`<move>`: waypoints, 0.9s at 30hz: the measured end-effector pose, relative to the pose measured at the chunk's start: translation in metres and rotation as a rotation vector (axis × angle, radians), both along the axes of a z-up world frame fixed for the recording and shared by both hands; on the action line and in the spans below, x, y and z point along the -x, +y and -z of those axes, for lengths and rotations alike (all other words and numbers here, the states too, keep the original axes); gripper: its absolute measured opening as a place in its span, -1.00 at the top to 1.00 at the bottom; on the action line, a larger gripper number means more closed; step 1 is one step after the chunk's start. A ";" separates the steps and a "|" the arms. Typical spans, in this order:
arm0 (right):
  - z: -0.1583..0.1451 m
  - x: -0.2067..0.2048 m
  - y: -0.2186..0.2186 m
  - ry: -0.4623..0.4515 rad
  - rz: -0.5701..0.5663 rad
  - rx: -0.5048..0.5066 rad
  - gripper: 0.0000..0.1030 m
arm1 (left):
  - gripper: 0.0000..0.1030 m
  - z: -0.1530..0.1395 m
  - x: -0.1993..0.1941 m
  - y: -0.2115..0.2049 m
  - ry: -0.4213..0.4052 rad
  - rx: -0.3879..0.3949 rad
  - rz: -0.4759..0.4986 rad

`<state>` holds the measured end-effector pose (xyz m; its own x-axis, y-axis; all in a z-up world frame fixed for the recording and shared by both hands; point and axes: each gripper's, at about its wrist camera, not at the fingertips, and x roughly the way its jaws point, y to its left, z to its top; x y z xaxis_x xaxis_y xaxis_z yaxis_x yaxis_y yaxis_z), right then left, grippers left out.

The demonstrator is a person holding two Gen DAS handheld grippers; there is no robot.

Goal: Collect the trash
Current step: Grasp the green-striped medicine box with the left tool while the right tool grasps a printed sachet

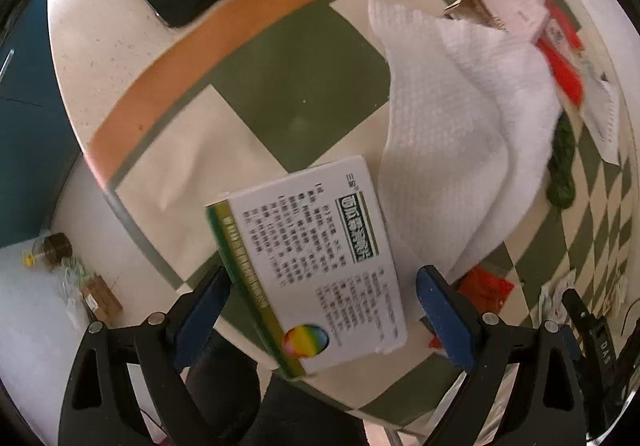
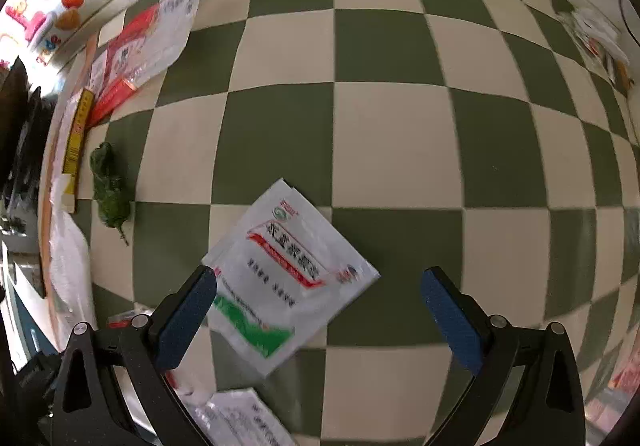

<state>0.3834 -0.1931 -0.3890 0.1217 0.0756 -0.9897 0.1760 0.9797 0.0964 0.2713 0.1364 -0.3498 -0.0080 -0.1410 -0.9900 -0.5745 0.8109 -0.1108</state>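
My left gripper (image 1: pixel 322 300) is open, its blue pads on either side of a white medicine box (image 1: pixel 316 258) with a green-yellow edge that lies near the table's edge. A large white paper towel (image 1: pixel 452 141) lies just beyond the box. My right gripper (image 2: pixel 320 306) is open above a white sachet (image 2: pixel 288 270) with red and green print that lies flat on the green-and-cream checkered cloth (image 2: pixel 384 149). The sachet sits between the pads, nearer the left one.
A green leaf (image 2: pixel 109 189), a yellow strip box (image 2: pixel 76 137) and red-and-clear wrappers (image 2: pixel 140 45) lie at the left. More wrappers (image 2: pixel 596 37) lie far right. In the left view, a red scrap (image 1: pixel 486 286), a cardboard box (image 1: pixel 500 1) and the table's orange edge (image 1: pixel 240 21) show.
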 end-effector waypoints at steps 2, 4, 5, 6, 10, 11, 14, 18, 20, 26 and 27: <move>0.001 -0.001 0.010 -0.023 -0.045 0.061 -0.81 | -0.60 -0.002 -0.002 0.000 -0.012 -0.019 0.006; -0.002 -0.001 0.021 -0.059 -0.096 0.128 -0.34 | -0.37 -0.007 -0.003 0.000 -0.033 -0.048 0.013; -0.004 -0.001 0.026 -0.084 -0.115 0.135 -0.22 | -0.37 -0.010 -0.001 -0.001 -0.045 -0.050 0.020; -0.005 -0.001 0.028 -0.096 -0.123 0.144 0.06 | -0.36 -0.012 0.001 0.000 -0.053 -0.055 0.029; -0.009 -0.001 0.024 -0.125 -0.122 0.106 0.93 | -0.33 -0.021 0.008 -0.006 -0.077 -0.112 0.073; -0.010 -0.002 0.021 -0.128 -0.115 0.077 0.95 | -0.33 -0.024 0.010 -0.005 -0.083 -0.123 0.081; -0.021 0.000 0.010 -0.153 -0.095 0.011 0.98 | -0.33 -0.035 0.016 -0.005 -0.109 -0.148 0.093; -0.042 0.013 0.005 -0.187 -0.080 -0.020 0.99 | -0.38 -0.035 0.024 0.002 -0.147 -0.057 0.049; -0.050 0.017 0.003 -0.194 -0.081 -0.025 0.99 | -0.38 -0.021 0.035 0.007 -0.143 0.051 -0.017; -0.049 0.014 0.019 -0.189 -0.100 -0.030 0.99 | -0.42 -0.017 0.045 0.026 -0.207 0.174 -0.191; -0.049 0.016 0.020 -0.187 -0.103 -0.030 0.99 | -0.42 -0.016 0.043 0.025 -0.201 0.162 -0.186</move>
